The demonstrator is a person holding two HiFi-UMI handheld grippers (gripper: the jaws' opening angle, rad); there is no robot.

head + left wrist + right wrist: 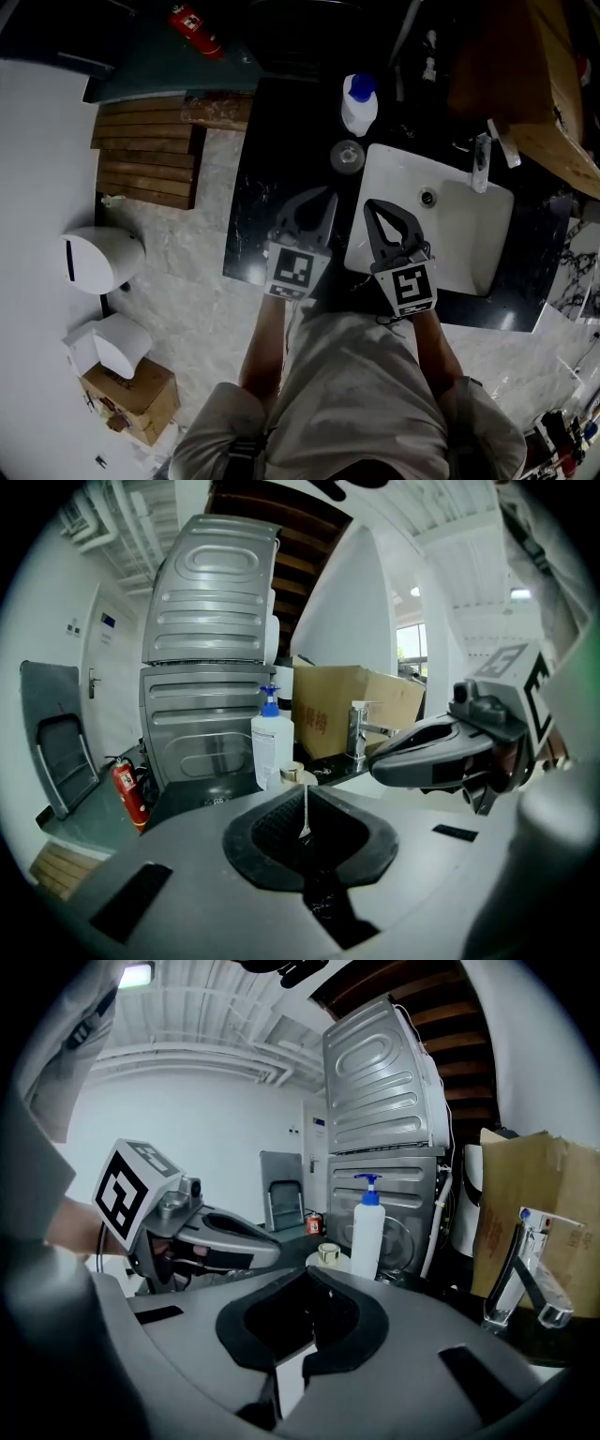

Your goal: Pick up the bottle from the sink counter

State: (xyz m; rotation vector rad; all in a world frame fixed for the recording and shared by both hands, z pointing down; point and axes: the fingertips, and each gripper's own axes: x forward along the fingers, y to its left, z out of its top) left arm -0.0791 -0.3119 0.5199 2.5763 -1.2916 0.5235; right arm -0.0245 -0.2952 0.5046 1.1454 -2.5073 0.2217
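While the white bottle [359,103] with its blue pump stands upright near the far edge of the dark surface [272,187], just behind a roll of tape [348,156], the left hand-held gripper [322,204] and right hand-held gripper [375,211] hover side by side above the near edge, well apart from it, the 2 pairs of jaws pressed together on nothing.

My left gripper [327,197] and right gripper [372,205] are grey with black padded jaws, each carrying a black-and-white square-marker cube [291,269]; I wear a pale short-sleeved shirt [352,394].
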